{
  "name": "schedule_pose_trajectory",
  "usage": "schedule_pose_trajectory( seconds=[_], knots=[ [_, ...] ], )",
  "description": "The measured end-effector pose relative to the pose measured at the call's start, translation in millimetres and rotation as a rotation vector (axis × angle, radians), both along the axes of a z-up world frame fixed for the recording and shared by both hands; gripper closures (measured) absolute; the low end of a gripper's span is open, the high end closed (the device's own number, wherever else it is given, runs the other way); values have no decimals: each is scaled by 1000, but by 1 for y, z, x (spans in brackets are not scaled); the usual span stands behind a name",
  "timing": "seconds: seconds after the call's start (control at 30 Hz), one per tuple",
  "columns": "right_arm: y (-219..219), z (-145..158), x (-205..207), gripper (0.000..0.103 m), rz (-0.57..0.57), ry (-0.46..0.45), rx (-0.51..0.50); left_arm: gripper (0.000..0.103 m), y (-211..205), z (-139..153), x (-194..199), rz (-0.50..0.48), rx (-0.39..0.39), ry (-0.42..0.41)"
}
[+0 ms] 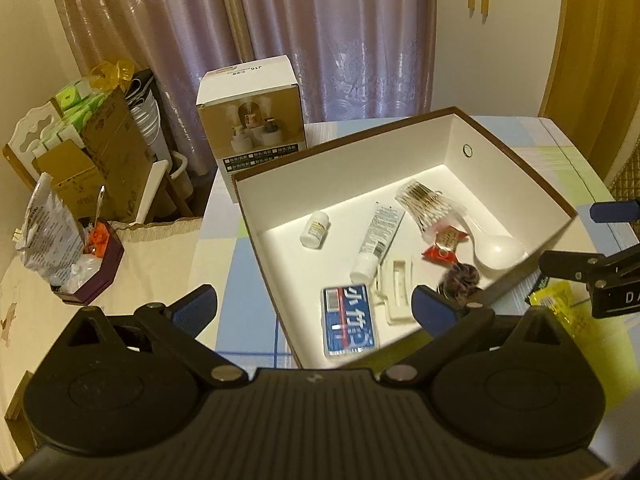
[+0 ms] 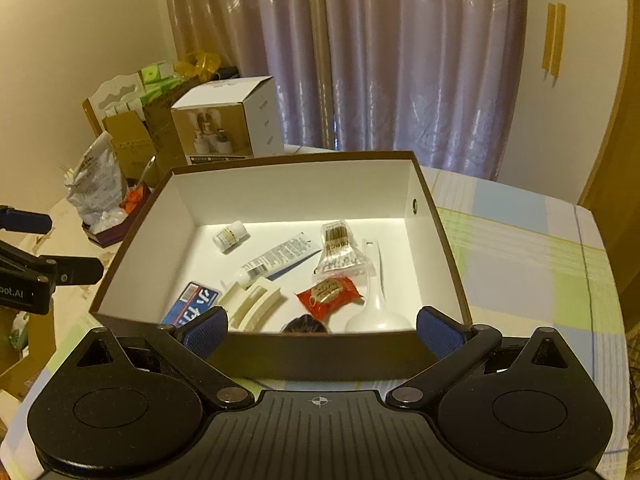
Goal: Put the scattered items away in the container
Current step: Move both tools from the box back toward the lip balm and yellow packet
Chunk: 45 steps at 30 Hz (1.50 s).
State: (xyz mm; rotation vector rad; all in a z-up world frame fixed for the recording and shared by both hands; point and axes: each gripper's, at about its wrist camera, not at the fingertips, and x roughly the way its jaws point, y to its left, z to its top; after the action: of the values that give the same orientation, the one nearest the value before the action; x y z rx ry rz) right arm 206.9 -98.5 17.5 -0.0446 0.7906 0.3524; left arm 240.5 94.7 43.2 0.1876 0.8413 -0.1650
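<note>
Left wrist view: the left gripper (image 1: 314,312) is spread wide with nothing between its blue pads. It hangs over the near corner of the brown box (image 1: 520,150), which sits on a checked cloth (image 1: 576,152). Inside the white box floor lie a small white bottle (image 1: 316,229), a tube (image 1: 376,242), a bag of cotton swabs (image 1: 426,202), a white spoon (image 1: 496,248), a red snack packet (image 1: 444,246), a blue and white pack (image 1: 350,322), a cream hair clip (image 1: 396,292) and a dark fluffy thing (image 1: 462,278). A yellow packet (image 1: 558,300) lies on the cloth outside the box, just past its right side, below the other tool. A picture box (image 1: 252,120) stands behind.

Right wrist view: the right gripper (image 2: 322,332) is wide open too and holds nothing. Its pads sit by the near wall of the brown box (image 2: 320,354). The same things lie inside: bottle (image 2: 230,236), tube (image 2: 280,260), swabs (image 2: 340,252), spoon (image 2: 378,300), red packet (image 2: 328,292), clip (image 2: 254,304) and blue pack (image 2: 192,304).
</note>
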Motion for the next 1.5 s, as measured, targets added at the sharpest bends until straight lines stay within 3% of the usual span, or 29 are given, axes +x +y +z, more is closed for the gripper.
schedule_pose_trajectory(
  seconds=[0.47, 0.93, 1.2, 1.5],
  knots=[
    [-8, 19, -60, 0, 17, -44, 41, 1, -8, 15, -63, 17, -14, -17],
    [-44, 4, -95, 0, -23, -5, 58, 1, -32, 2, -91, -4, -6, 12],
    [-80, -18, -108, 0, -94, 45, 41, 1, -53, -22, -95, -44, -19, 47],
    [-129, -53, -125, 0, -218, 154, 31, 1, -89, -62, -101, -190, -34, 76]
  ],
)
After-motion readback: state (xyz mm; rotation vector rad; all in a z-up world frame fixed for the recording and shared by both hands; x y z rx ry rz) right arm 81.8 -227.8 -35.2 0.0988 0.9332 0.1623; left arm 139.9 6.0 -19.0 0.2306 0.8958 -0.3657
